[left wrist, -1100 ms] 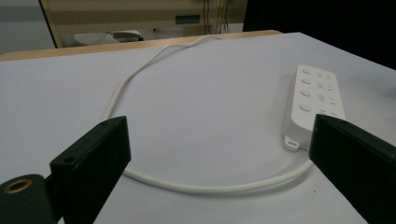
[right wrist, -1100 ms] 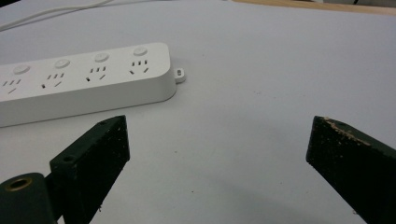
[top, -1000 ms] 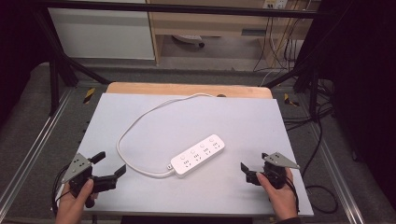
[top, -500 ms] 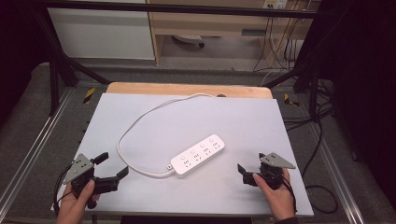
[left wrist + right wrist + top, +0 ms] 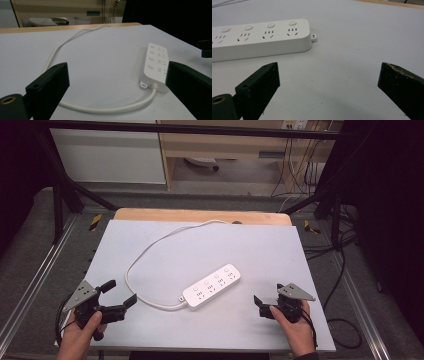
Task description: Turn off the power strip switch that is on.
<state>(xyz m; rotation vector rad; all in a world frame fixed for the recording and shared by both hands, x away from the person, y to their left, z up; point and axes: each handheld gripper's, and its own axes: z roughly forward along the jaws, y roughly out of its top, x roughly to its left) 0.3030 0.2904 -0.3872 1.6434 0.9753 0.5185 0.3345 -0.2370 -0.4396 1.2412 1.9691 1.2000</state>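
So far nothing on the bench [image 5: 150, 240] looks handled: the white power strip [image 5: 212, 286] lies flat a little toward the near edge from the middle, its 4 sockets and 4 buttons facing up, set at a slant. Its cable [image 5: 145, 255] leaves the end nearer the left edge, loops wide toward that edge and runs off over the far edge, unplugged from nothing I can see.

The left claw [image 5: 119, 297] hovers by the near left corner, jaws spread, with the cable's bend just beyond them in the left gripper view. The right claw [image 5: 259, 301] sits toward the near right corner, jaws likewise wide apart and holding nothing; the right gripper view has the strip's free end [image 5: 313, 37] close ahead.

By my reading the work is at its very start: both approach and grasp are yet to come.
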